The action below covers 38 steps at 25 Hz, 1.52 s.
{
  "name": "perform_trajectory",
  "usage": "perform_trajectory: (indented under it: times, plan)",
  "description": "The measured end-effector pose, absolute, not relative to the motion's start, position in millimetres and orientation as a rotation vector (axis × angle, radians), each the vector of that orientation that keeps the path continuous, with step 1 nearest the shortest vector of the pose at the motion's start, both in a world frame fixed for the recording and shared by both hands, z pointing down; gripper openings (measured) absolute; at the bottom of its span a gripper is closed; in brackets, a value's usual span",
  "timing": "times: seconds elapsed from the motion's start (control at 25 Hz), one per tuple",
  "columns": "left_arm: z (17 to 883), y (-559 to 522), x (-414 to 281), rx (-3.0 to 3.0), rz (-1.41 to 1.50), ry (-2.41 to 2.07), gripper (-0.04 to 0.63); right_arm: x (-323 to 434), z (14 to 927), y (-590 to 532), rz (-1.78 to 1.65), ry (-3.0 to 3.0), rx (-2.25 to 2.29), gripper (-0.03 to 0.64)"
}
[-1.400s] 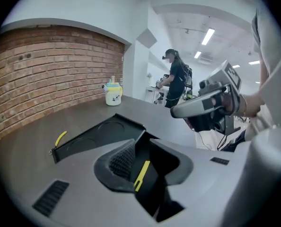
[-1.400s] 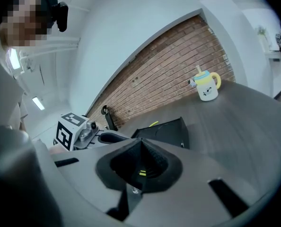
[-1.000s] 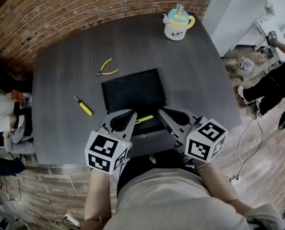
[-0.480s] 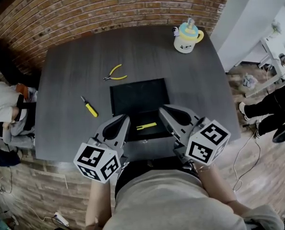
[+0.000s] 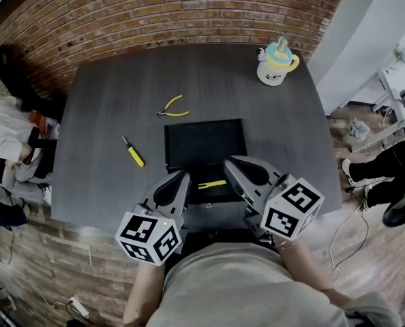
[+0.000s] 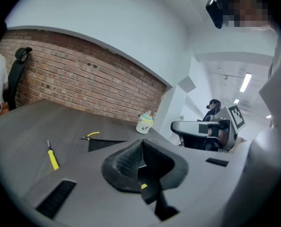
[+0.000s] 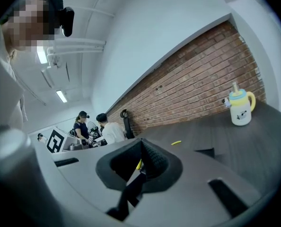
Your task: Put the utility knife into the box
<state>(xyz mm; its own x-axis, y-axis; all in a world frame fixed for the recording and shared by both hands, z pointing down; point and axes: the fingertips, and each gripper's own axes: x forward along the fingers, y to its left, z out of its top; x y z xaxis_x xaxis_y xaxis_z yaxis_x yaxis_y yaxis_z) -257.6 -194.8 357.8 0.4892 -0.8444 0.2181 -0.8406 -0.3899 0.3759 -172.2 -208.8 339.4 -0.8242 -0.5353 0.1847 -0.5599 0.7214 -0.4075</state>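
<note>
Two closed grippers over a box that already held the knife: I had the left gripper (image 5: 183, 176) and the right gripper (image 5: 228, 163) side by side above the near edge of the dark worktop (image 5: 93, 114). Each had its jaws pressed together with nothing between them.

The yellow utility knife (image 5: 211, 184) lay in the near part of the open black box (image 5: 204, 142). From the head view it sat between the two grippers, and each gripper's own view showed it only as a thin yellow sliver past the shut pads.

The other tools were left out on the worktop. A pair of yellow-handled pliers (image 5: 173, 107) lay just beyond the box's far left corner. A yellow-handled screwdriver (image 5: 133, 152) lay to the left of the box, apart from it. A pale sippy cup (image 5: 277, 63) (blue lid, yellow handle) stood upright at the far right corner, close to the brick wall (image 5: 155, 12).

A seated person in a white top (image 5: 3, 138) was at the left edge of the scene, beside the worktop.
</note>
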Motion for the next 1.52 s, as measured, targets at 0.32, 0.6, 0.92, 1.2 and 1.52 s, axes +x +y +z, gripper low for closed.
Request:
perform_trajectory:
  times: [0.32,0.6,0.92,1.2,1.52]
  plan:
    - [371.8,-189.0,-247.6,2.288,0.063,-1.356,0.026,-177.5,360.5,-197.6,0.735,-2.819,0.861,0.007]
    - [376.5,-189.5,-239.5,2.294,0.086,-1.321,0.026,-178.3,367.9,-200.1,0.736,-2.796,0.848,0.006]
    - [378.1,-190.5,-237.2,2.312,0.105,-1.297,0.026,-181.2,378.5,-198.1,0.743,-2.772,0.821,0.006]
    - [377.7,-190.3,-241.1,2.315,0.105,-1.298,0.026,-181.1,382.4,-196.2,0.765,-2.751,0.834,0.006]
    - [377.9,-190.6,-240.4,2.319,0.110,-1.287,0.026,-179.2,385.8,-196.9,0.761,-2.730,0.859,0.006]
